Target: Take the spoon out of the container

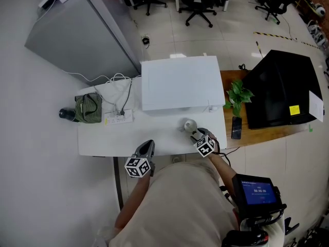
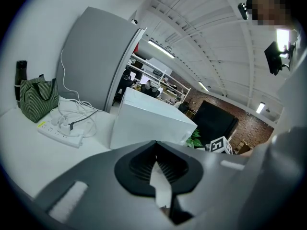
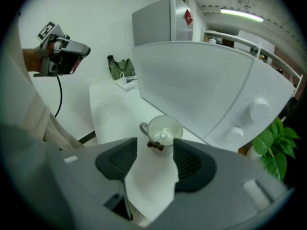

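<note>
A small white cup [image 3: 163, 128] with a handle stands on the white table [image 1: 128, 135], near the front edge and in front of a big white box. A white spoon [image 3: 164, 136] lies inside it, and its dark bow-shaped end [image 3: 154, 146] hangs over the near rim. My right gripper [image 3: 155, 142] is open just short of the cup, with nothing between its jaws. The head view shows the same cup [image 1: 189, 125] right ahead of the right gripper [image 1: 198, 136]. My left gripper [image 1: 147, 147] is held at the table's front edge, shut and empty, its tips meeting [image 2: 154, 144].
The large white box [image 1: 180, 81] fills the back of the table. At the left end are a power strip with cables [image 1: 119, 118], a green bag [image 1: 88, 108] and a dark bottle [image 1: 66, 113]. To the right are a plant [image 1: 237, 98], a phone [image 1: 236, 127] and a black case [image 1: 280, 89].
</note>
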The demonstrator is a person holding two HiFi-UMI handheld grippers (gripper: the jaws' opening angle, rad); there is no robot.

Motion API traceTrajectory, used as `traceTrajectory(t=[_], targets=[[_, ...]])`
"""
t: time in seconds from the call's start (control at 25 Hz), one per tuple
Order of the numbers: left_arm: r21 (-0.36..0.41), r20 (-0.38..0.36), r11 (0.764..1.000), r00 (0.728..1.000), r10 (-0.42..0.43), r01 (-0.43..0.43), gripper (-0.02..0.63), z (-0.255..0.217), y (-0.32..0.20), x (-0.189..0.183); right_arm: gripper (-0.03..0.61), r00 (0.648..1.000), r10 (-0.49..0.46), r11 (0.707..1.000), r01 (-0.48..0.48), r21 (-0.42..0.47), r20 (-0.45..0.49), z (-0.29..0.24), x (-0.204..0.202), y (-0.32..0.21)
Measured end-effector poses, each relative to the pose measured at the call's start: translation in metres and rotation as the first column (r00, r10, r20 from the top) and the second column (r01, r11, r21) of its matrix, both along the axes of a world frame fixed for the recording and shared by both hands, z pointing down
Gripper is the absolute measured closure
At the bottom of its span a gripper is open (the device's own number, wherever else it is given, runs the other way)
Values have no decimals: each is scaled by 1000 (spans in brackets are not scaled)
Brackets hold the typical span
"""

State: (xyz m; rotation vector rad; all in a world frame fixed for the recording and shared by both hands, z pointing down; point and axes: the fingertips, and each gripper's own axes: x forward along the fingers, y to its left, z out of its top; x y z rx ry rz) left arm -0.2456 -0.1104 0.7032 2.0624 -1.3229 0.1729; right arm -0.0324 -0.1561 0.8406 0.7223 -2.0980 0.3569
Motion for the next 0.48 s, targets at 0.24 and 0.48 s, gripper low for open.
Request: traceTrajectory(t=[0.24, 0.48], targets=[[1, 2, 1000, 1000, -4, 4, 629, 0, 1, -1, 379, 1000, 12, 1000, -12, -22, -2, 13, 0, 2], [2, 5, 1000, 1000, -7, 7, 629, -1, 4, -1, 428, 1000, 14, 1000, -14, -27, -8, 20, -1, 3]])
